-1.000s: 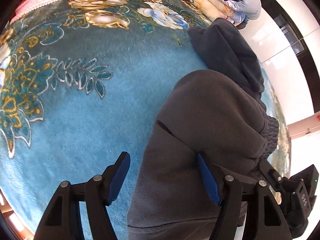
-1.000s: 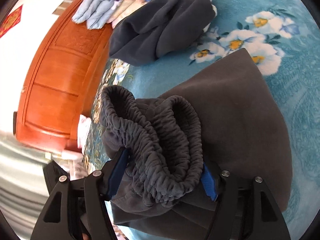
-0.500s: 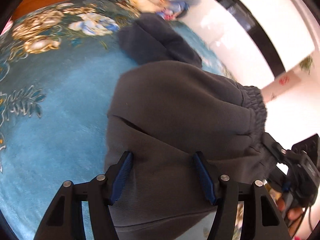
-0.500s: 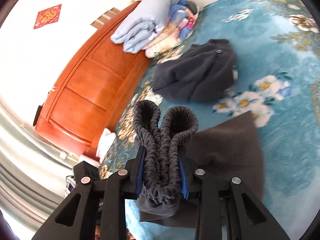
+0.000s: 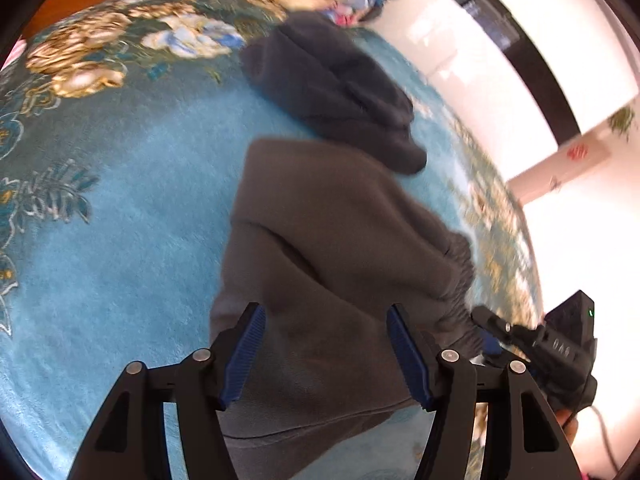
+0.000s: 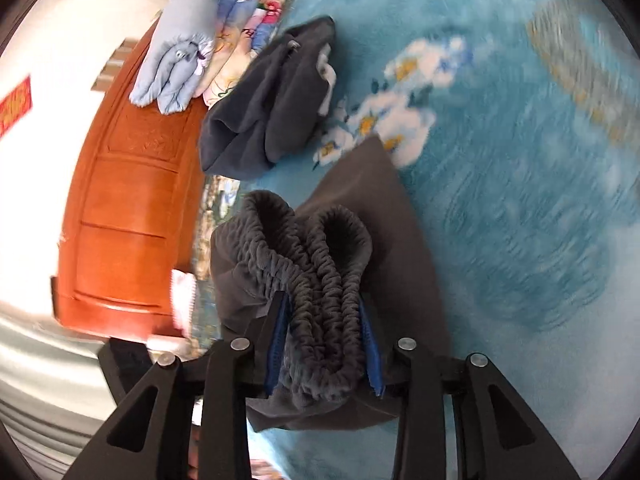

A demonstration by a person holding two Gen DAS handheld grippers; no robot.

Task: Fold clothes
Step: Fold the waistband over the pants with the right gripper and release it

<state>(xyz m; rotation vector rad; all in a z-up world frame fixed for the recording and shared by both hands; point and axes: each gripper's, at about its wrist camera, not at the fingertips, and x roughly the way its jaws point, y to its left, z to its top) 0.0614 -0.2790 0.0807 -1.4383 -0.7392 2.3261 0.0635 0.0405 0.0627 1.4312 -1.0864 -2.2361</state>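
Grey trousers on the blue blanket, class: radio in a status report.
Right gripper clamped on bunched elastic waistband. Left gripper open over grey trousers. Dark garment lies just beyond.

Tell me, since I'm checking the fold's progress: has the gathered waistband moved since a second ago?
Yes. The waistband, pinched in the right gripper, has risen off the blanket; the headboard now sits lower beside it.
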